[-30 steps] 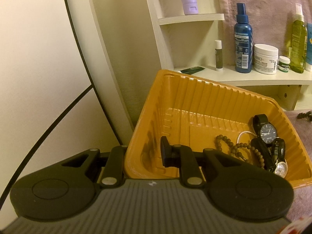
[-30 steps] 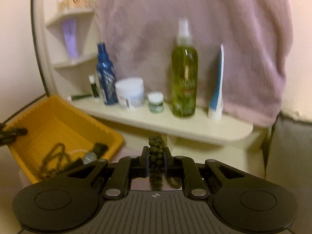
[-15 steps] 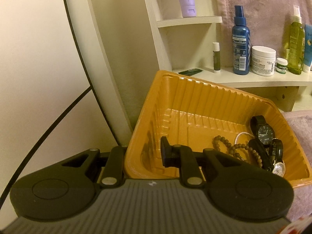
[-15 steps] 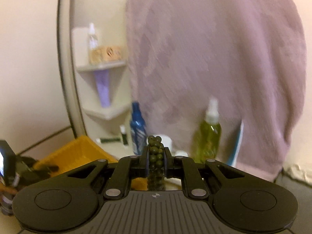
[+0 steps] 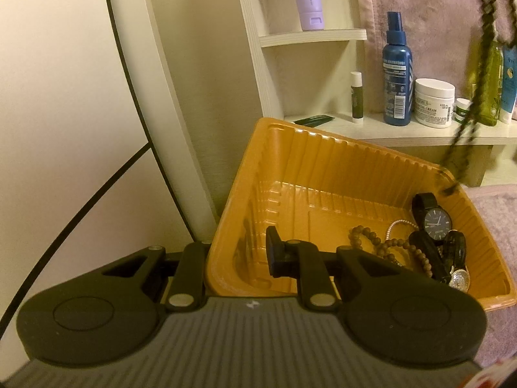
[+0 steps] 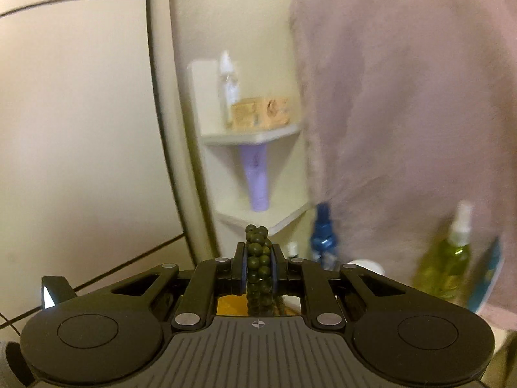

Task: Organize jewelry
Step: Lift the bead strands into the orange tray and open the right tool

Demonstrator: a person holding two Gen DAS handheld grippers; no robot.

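I've raised my right claw (image 6: 257, 270), clamped on the dark green bead strand (image 6: 257, 258), above the ribbed orange plastic tray (image 5: 323, 174), whose rim my left claw (image 5: 237, 258) pinches. Watches and bracelets lie inside (one strand left).

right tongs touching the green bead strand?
Touching. Right wrist view: the right tongs are shut on the green bead strand, both pads pressed against the beads.
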